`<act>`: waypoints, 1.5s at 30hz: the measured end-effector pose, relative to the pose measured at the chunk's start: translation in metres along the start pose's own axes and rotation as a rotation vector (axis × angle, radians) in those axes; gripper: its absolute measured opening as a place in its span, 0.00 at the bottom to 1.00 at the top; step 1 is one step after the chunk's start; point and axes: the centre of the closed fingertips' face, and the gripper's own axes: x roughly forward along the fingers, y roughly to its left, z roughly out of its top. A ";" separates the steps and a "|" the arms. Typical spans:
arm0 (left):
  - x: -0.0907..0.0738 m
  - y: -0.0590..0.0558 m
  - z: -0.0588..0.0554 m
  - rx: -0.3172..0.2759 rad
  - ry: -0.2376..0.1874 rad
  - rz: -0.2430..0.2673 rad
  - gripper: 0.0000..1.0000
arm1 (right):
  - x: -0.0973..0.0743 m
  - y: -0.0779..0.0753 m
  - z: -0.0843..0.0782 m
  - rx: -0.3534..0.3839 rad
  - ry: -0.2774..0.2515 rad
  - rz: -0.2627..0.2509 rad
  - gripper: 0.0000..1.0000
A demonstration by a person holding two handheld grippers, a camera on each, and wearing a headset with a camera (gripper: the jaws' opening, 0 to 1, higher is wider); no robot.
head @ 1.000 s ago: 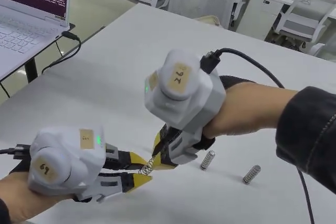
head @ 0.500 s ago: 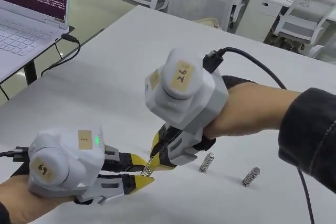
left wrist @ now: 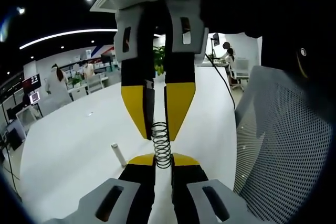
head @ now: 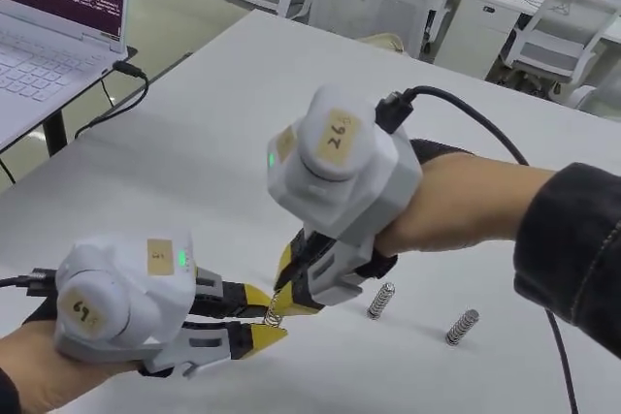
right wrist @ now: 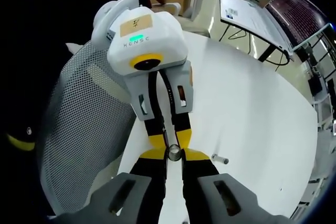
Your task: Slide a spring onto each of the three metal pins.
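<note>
Holds a spring [left wrist: 161,145] in the left tool [head: 270,319], jaws clamped on its near end. Grips a thin pin [left wrist: 149,103] in the right tool [head: 291,290], jaws together, meeting the spring just above the desk [head: 223,123]. Leaves wide bare desk ahead, up to the left edge by the laptop [head: 49,36]. Shows three springs, two loose springs [head: 382,300] [head: 463,326] lying right of the tools, and two pins, counting a loose pin [left wrist: 118,155].
</note>
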 end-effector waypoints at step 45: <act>-0.012 0.009 -0.024 -0.181 -0.016 0.076 0.61 | -0.019 -0.034 -0.025 0.082 -0.007 -0.071 0.07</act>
